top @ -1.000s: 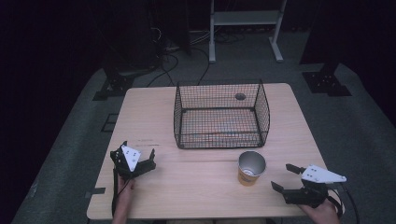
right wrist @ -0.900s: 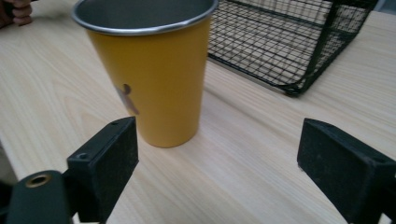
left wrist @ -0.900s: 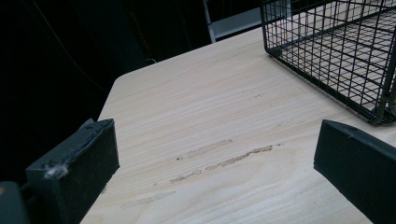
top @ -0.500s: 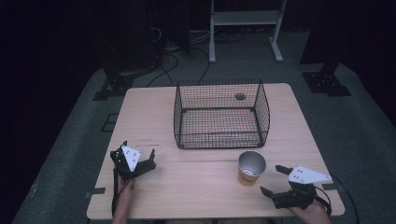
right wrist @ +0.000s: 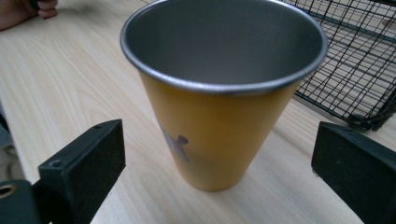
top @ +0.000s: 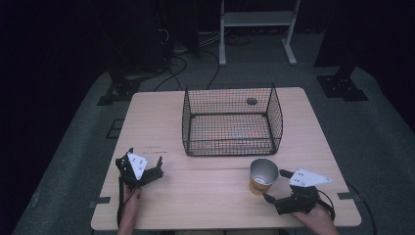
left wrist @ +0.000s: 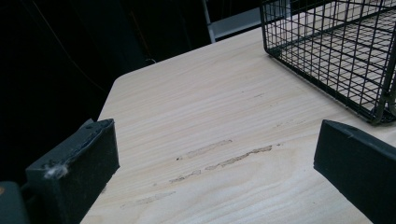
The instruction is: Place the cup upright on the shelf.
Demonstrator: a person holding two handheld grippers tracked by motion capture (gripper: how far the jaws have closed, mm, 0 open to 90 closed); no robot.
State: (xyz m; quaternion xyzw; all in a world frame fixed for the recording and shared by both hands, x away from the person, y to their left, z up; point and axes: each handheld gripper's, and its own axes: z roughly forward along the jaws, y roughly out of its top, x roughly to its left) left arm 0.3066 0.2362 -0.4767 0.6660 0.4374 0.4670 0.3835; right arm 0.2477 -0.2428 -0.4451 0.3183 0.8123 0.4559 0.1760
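Observation:
An orange cup [top: 263,177] with a grey metal inside stands upright on the wooden table [top: 205,200], in front of the wire basket [top: 230,146]. My right gripper [top: 274,186] lies just right of it, pointing left at it. Its jaws have just been opening and now stand wide. In the right gripper view the cup [right wrist: 219,130] stands close ahead, framed by the two black fingers [right wrist: 84,168], and no pad touches it. My left gripper [top: 157,167] rests open at the table's front left, with bare wood between its jaws [left wrist: 219,154].
The black wire basket stands at the table's middle back, and its near corner [left wrist: 336,56] shows to the right in the left gripper view. A small dark round spot [top: 251,101] sits on the table behind the basket. Dark floor with cables and stands surrounds the table.
My right gripper has slid left along the front of the table until its tips are next to the cup. The left gripper and the cup have stayed where they were.

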